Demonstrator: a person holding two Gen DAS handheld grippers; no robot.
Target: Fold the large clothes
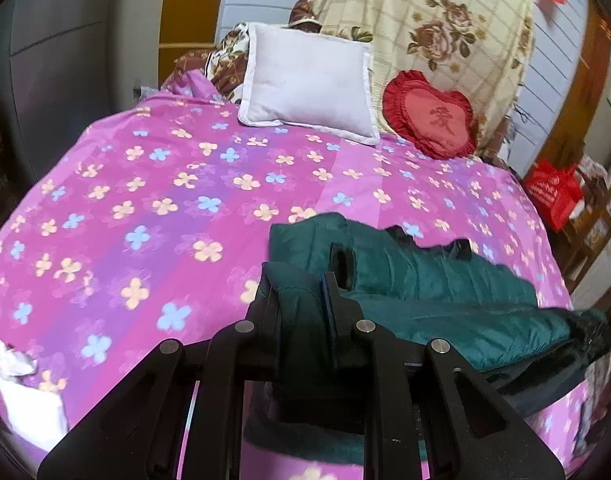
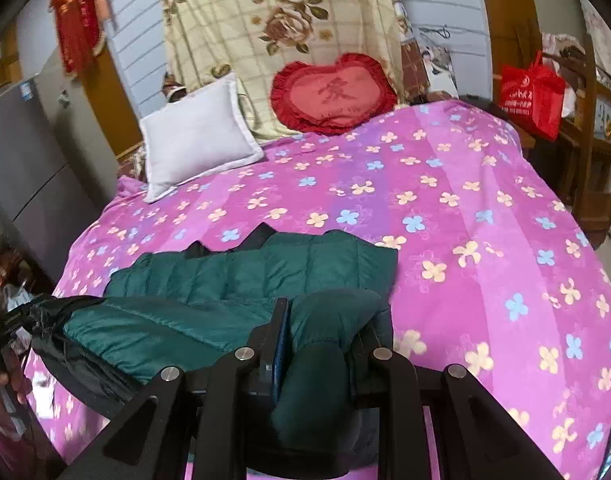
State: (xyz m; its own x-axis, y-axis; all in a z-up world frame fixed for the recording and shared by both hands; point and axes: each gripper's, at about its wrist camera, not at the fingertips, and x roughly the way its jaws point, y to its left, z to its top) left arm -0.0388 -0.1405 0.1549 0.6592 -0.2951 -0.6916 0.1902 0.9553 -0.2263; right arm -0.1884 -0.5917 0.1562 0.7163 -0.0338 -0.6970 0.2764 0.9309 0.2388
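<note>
Clamped on a thick roll of the green padded jacket, the left gripper holds its 6 o'clock corner on the pink bedspread. Right wrist view: right gripper likewise pinches bunched hem. Lift both corners level, then carry toward 12 o'clock evenly.

- Red heart cushion at the head of the bed: one large Chinese character stitched in darker red at centre; looks like 家, not certain. Small line of lettering under it, too blurred to read.
- Same cushion in left wrist view: character visible, tilted, blurred.
- Red bag on wooden furniture at right: white logo and lines of white print, unreadable.
- Same bag in left view: white print, unreadable.
- Red hanging decoration on wall, top left: no legible text.
</note>
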